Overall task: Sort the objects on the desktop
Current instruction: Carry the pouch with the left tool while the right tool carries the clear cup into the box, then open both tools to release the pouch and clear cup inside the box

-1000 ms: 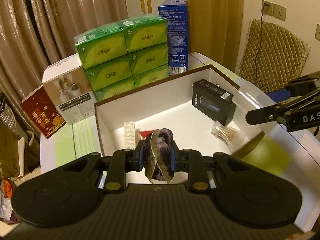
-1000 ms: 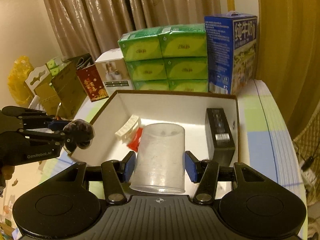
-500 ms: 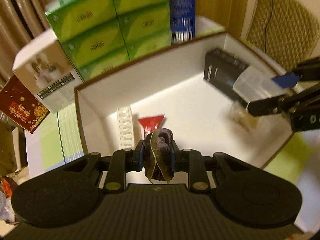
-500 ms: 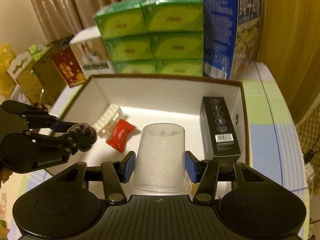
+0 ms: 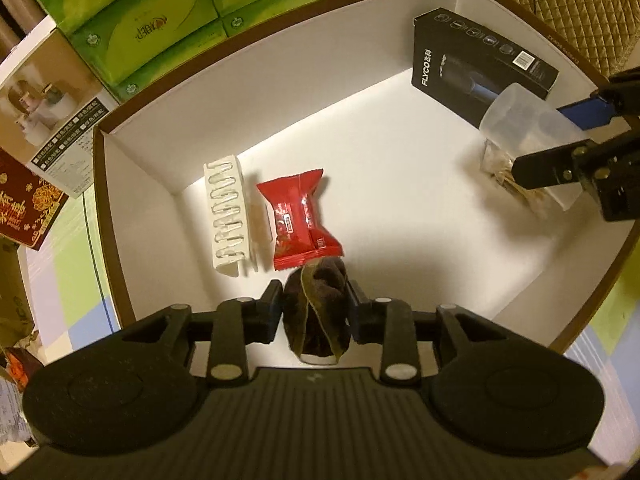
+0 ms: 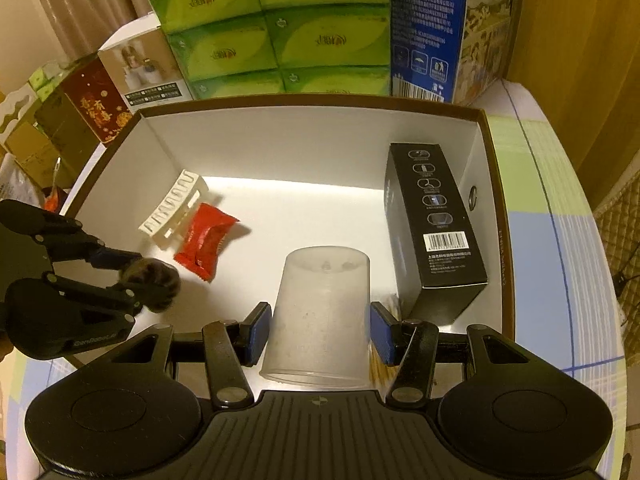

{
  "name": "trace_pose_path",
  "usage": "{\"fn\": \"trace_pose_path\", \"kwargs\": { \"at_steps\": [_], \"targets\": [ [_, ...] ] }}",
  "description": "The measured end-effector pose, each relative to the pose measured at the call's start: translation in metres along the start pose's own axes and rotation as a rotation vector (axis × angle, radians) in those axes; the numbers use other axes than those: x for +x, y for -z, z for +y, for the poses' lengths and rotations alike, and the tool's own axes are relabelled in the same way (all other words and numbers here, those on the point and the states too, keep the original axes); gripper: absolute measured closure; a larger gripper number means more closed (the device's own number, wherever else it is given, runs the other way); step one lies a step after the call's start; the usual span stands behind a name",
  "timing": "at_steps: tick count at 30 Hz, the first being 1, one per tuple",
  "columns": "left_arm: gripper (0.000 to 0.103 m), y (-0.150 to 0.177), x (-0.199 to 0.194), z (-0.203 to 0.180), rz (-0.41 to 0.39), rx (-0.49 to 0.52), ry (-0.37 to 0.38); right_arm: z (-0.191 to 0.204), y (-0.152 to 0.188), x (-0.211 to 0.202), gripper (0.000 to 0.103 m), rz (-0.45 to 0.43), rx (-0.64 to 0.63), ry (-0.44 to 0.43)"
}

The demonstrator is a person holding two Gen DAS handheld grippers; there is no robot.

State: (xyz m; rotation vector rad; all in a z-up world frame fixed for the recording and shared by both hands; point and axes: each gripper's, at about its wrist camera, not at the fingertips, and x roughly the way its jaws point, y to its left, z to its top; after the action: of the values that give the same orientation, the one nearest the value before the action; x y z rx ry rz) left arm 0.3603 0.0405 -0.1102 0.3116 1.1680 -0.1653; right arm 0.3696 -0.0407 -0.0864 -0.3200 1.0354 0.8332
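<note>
Dark crumpled cloth (image 5: 318,312), soft and folded, pinched in my left gripper (image 5: 315,312) over the white box (image 5: 280,80), just beside a glossy red packet (image 5: 298,220). My right gripper (image 6: 318,334) clamps a frosted plastic cup (image 6: 320,316), upside down, near the matte black carton (image 6: 434,220).

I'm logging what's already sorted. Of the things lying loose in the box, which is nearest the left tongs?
The red snack packet: its lower edge almost meets the dark cloth gripped in the left tongs; the white clip strip lies just beyond.

Your two wrist cameras look steeply down, close above the box (image 5: 105,184) (image 6: 490,184), sharing its white floor.
</note>
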Motion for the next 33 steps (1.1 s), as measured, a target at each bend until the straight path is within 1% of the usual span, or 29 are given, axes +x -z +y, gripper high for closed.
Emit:
{"fn": "trace_pose_path", "kwargs": {
  "at_steps": [2,4,7,11,13,18,19,20,22,24,26,28,29,33],
  "targets": [
    [0.064,-0.001,0.0,0.0,0.0,0.01,-0.005,0.0,0.0,0.001,0.053,0.003,-0.002,-0.002],
    [0.059,-0.001,-0.001,0.001,-0.009,0.021,-0.006,0.0,0.0,0.002,0.053,0.005,-0.002,-0.003],
    [0.058,-0.003,-0.003,0.003,-0.016,0.021,-0.009,0.001,0.0,0.006,0.053,0.011,-0.009,-0.005],
    [0.054,-0.005,-0.005,0.005,-0.025,0.021,-0.011,0.002,0.0,0.012,0.053,0.022,-0.009,-0.014],
    [0.053,-0.005,-0.005,0.005,-0.027,0.022,-0.007,0.002,0.001,0.014,0.053,0.01,-0.004,-0.019],
    [0.051,-0.004,-0.005,0.004,-0.03,0.031,-0.011,0.0,0.001,0.015,0.053,-0.025,0.004,-0.071],
    [0.051,-0.004,-0.005,0.004,-0.032,0.031,-0.01,0.001,0.0,0.015,0.048,-0.033,0.001,-0.069],
    [0.05,-0.003,-0.005,0.003,-0.035,0.032,-0.008,0.001,0.001,0.014,0.036,-0.041,-0.004,-0.068],
    [0.049,-0.003,-0.006,0.003,-0.039,0.034,-0.012,0.002,0.002,0.01,0.025,-0.06,-0.02,-0.062],
    [0.049,-0.002,-0.006,0.003,-0.044,0.036,-0.017,0.004,0.002,0.006,0.024,-0.054,-0.044,-0.049],
    [0.045,-0.002,-0.008,0.003,-0.048,0.034,-0.019,0.004,0.003,0.002,0.016,-0.054,-0.059,-0.046],
    [0.041,-0.001,-0.01,0.003,-0.055,0.034,-0.022,0.003,0.005,-0.004,0.01,-0.065,-0.067,-0.043],
    [0.039,-0.001,-0.012,0.003,-0.06,0.034,-0.025,0.002,0.005,-0.007,0.008,-0.071,-0.068,-0.041],
    [0.034,-0.002,-0.019,0.001,-0.074,0.034,-0.034,-0.003,0.006,-0.013,0.003,-0.077,-0.059,-0.03]
  ]
}}
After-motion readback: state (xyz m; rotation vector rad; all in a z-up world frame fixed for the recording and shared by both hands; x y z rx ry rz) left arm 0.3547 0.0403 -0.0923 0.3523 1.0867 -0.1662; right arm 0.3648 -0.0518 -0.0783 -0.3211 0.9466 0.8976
